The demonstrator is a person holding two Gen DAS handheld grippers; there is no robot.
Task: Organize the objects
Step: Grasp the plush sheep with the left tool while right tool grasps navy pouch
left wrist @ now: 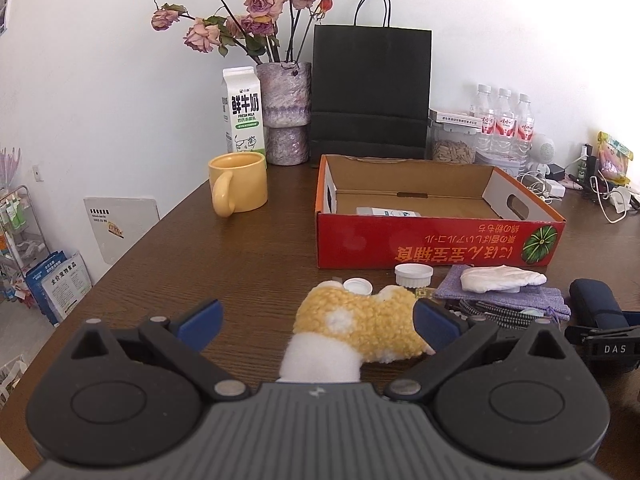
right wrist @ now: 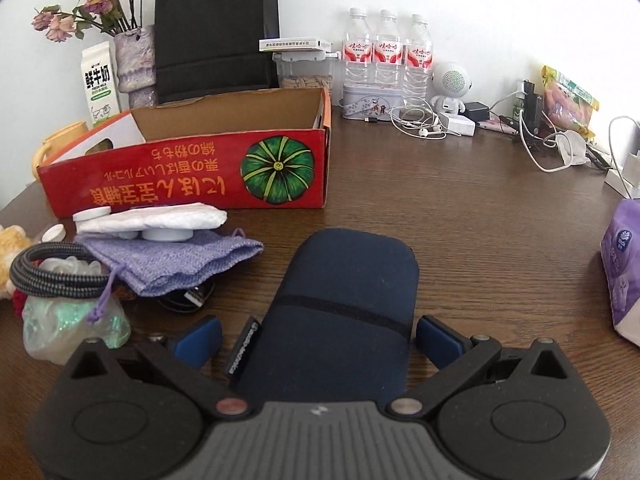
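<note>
Straddling a yellow plush toy (left wrist: pixel 360 326), the left gripper (left wrist: pixel 318 320) is seen with fingers spread wide; the right pad touches the toy, the left pad stands apart. Fingers of the right gripper (right wrist: pixel 316 338) are likewise wide, set either side of a navy pouch (right wrist: pixel 340 312) lying on the table (right wrist: pixel 460 220), neither pad clearly pressing. The red box (left wrist: pixel 440 244) sits at twelve o'clock from the toy, at eleven from the pouch, nearly empty. Pickup is judged the step in hand: closure on each item is called for, then a lift over the near wall.
</note>
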